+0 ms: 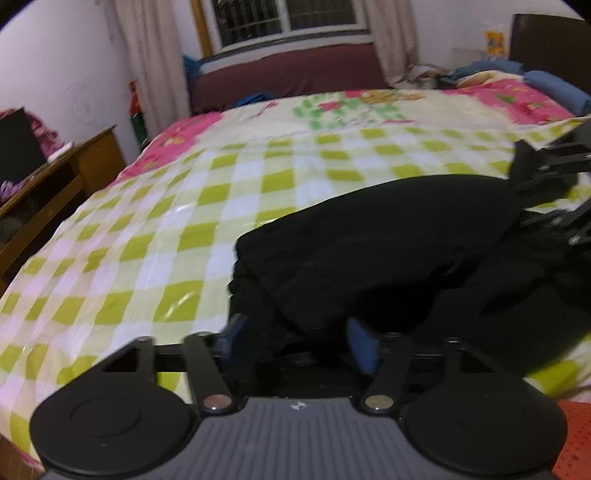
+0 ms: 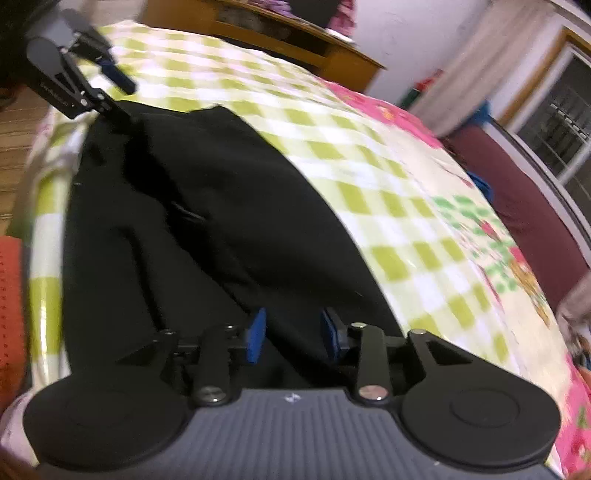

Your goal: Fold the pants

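Black pants (image 1: 388, 236) folded on green-checked bedspread (image 1: 166, 229), directly ahead of 2 claws, left gripper (image 1: 299, 332) spread wide, right gripper (image 2: 293, 334) part-open (nothing pinched), wooden desk (image 1: 55, 184) left, curtained window (image 1: 288, 18) beyond.

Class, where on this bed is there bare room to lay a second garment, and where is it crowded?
Free: the checked cover between the black pants and the wooden desk, and beyond them toward the pink border. Crowded: the bed's near edge, where the pants and both grippers, left and right, sit.
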A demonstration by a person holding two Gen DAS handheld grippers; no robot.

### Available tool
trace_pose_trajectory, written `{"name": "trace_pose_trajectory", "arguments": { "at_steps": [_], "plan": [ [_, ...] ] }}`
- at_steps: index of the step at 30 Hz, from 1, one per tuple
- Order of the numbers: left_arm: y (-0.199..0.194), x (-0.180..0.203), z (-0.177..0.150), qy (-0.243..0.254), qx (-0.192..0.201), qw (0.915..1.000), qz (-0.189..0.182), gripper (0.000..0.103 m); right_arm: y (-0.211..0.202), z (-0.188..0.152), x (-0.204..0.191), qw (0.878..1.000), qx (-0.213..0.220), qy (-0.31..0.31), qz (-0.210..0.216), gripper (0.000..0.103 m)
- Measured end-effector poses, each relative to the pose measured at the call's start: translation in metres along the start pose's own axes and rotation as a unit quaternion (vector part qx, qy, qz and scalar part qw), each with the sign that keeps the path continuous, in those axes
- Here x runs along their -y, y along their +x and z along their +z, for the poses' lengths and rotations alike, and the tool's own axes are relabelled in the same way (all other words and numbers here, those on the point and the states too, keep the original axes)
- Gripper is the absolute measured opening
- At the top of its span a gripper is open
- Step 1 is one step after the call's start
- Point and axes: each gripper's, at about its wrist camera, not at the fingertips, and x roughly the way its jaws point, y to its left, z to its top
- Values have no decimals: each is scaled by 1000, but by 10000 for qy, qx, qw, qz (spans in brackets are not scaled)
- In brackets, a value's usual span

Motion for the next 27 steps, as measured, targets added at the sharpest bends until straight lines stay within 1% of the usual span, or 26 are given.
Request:
{"name": "trace_pose_trajectory", "arguments": {
  "at_steps": [3,5,6,7,8,9,12,15,19,23,27],
  "plan": [
    [10,12,3,198,77,9997,96,82,9,0,-5,9996,14,-273,-5,38],
    [27,16,8,220,27,9995,218,80,12,-1,-5,9996,-75,-262,-66,38],
    [36,17,10,235,-21,9993,281,69,13,-2,-3,9997,-107,-226,-87,38],
    [43,18,13,270,-79,9990,346,61,13,-3,0,9997,-129,-194,-101,38],
    [51,20,16,335,-173,9984,419,46,14,-4,2,9996,-154,-189,-115,38],
    [54,19,17,368,-192,9982,440,39,15,-5,3,9995,-182,-208,-117,38],
    [49,11,24,322,-7,9984,469,36,17,-6,9,9993,-245,-224,-169,38],
    [38,1,30,91,257,9990,361,32,15,-9,14,9991,-307,-115,-267,38],
    [37,4,36,117,344,9983,450,31,24,-18,27,9970,-536,-188,-517,38],
    [39,0,42,-27,397,9982,440,31,30,-26,35,9952,-751,-274,-561,38],
    [38,-4,45,-130,395,9984,390,31,30,-26,39,9930,-860,-615,-533,38]
  ]
}}
